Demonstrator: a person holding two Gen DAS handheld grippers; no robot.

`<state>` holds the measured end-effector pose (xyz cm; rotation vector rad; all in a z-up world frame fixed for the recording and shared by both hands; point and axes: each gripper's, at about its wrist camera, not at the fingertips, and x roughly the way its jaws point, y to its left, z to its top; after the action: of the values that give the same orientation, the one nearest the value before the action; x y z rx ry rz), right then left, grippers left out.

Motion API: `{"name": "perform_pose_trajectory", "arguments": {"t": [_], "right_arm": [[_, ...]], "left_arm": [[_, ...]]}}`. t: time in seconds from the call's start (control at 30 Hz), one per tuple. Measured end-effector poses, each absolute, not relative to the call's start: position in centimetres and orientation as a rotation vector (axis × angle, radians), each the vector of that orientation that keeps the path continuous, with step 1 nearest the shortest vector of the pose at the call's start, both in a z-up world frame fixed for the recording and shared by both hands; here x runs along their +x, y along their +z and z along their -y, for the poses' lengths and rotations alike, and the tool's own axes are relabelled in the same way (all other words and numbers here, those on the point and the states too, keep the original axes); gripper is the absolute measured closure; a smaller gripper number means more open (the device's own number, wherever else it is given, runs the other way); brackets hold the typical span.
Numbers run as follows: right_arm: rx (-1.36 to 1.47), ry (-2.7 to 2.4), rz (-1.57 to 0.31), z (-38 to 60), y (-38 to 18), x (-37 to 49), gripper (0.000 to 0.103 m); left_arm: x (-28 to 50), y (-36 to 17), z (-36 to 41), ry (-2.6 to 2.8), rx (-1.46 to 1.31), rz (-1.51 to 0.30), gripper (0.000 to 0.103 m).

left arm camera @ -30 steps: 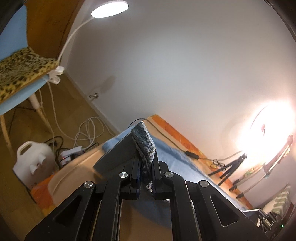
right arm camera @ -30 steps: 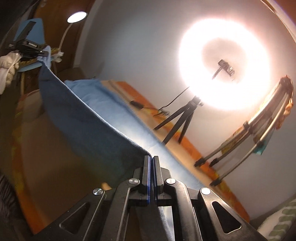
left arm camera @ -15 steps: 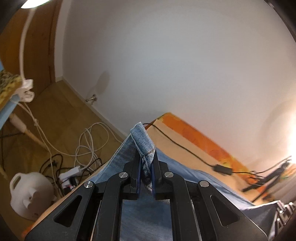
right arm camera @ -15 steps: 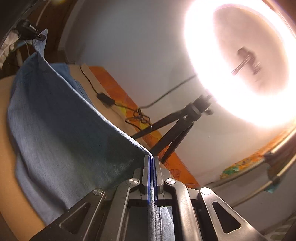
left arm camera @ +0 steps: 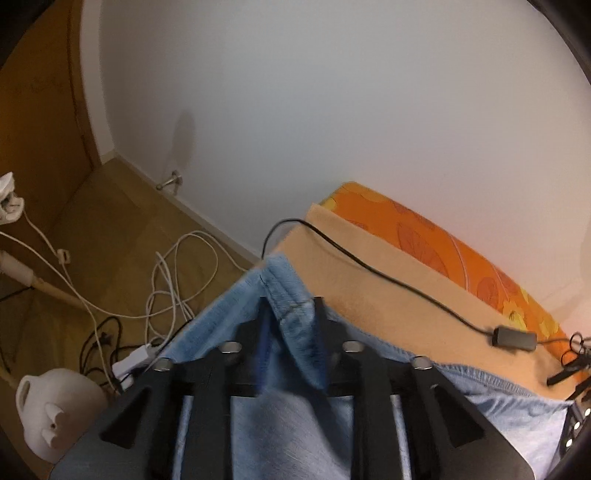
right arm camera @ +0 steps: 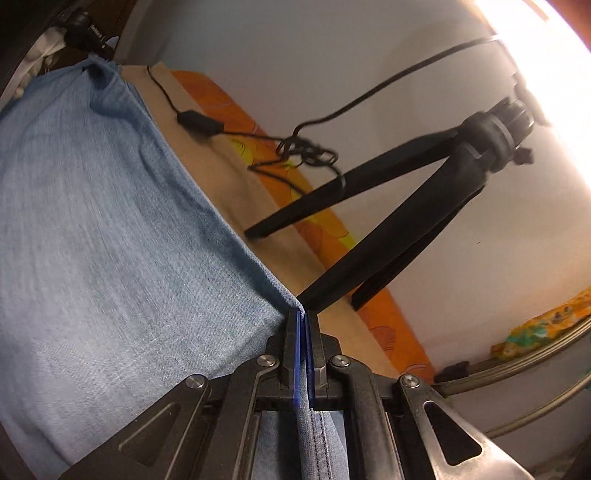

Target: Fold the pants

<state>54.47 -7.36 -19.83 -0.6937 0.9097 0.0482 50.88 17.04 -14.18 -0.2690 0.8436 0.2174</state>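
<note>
Light blue denim pants point(right arm camera: 110, 240) lie spread over the tan bed cover point(right arm camera: 221, 177), stretched between both grippers. My right gripper point(right arm camera: 303, 314) is shut on a folded edge of the pants, close above the cover. In the left wrist view the hemmed corner of the pants point(left arm camera: 291, 295) stands between the fingers of my left gripper point(left arm camera: 290, 314). Its jaws are opening and there is a gap beside the cloth, which leans on the right finger. The left gripper point(right arm camera: 88, 33) also shows at the far corner of the denim in the right wrist view.
A black tripod point(right arm camera: 388, 221) stands on the bed just past my right gripper. A black cable with an inline box point(left arm camera: 513, 338) runs along the cover near the orange sheet point(left arm camera: 443, 240) and the wall. On the wooden floor are white cables point(left arm camera: 177, 280) and a white jug point(left arm camera: 48, 410).
Both grippers came down and forward, and the denim went from hanging to lying on the bed. The left jaws, earlier pinched on the hem, have parted. The right stays clamped.
</note>
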Motion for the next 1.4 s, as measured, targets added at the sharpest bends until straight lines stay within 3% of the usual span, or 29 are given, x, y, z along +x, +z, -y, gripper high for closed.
{"name": "perform_pose_trajectory", "arguments": {"t": [0.23,0.53,0.7,0.87,1.2,1.4], "right_arm": [[-0.669,0.049,-0.921,7.7,-20.3,55.3,0.103],[-0.626,0.055,-0.906,7.9,-19.2,54.9,0.102],[-0.616,0.057,-0.895,6.6,-17.6,53.2,0.078],[-0.695,0.115,-0.819,2.8,-15.6,51.0,0.07],[-0.505,0.399,-0.81,-8.3,-12.0,56.0,0.051],[-0.438,0.51,-0.839,-15.1,-12.8,61.3,0.049]], "left_arm": [[46.8,-9.7,-21.1,0.252,-0.212,-0.752,0.053],[41.0,-11.6,-24.0,0.19,-0.149,-0.849,0.053],[39.5,-14.5,-23.9,0.173,-0.143,-0.901,0.053],[38.2,-14.9,-23.5,0.152,-0.131,-0.872,0.053],[36.8,-15.9,-23.0,0.094,-0.101,-0.884,0.053],[36.3,-16.2,-23.0,0.066,-0.105,-0.887,0.053]]}}
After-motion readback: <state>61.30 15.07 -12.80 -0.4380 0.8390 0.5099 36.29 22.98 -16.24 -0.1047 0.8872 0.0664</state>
